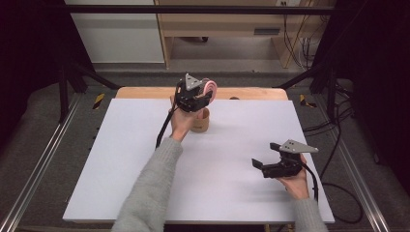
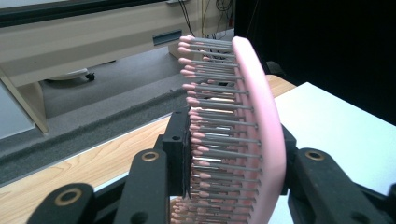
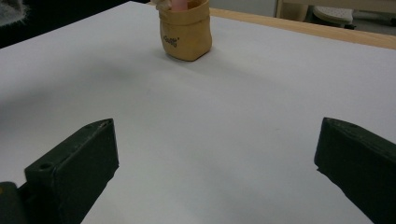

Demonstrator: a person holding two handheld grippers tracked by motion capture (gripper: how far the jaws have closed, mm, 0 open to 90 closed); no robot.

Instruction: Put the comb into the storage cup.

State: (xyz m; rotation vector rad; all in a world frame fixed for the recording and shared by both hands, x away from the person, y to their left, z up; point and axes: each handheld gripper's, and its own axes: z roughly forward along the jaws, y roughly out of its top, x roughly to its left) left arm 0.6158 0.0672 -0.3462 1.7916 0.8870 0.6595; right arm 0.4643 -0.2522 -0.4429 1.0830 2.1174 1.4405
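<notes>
Left tool (image 2: 229, 158) pinched a curved pink hairbrush (image 2: 254, 116) with metal bristles, right tool (image 3: 215, 172) spread over the smooth white surface (image 3: 224, 116), soft tan pouch (image 3: 185, 32) at far left.

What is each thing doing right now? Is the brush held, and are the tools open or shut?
Pink hairbrush: clamped in the left tool, head up, handle end down in the pouch.
Left tool: shut on the brush.
Right tool: open, nothing between its jaws, above the white board.
Tan pouch: upright, top open.
White board: lying flat on the wooden table.
</notes>
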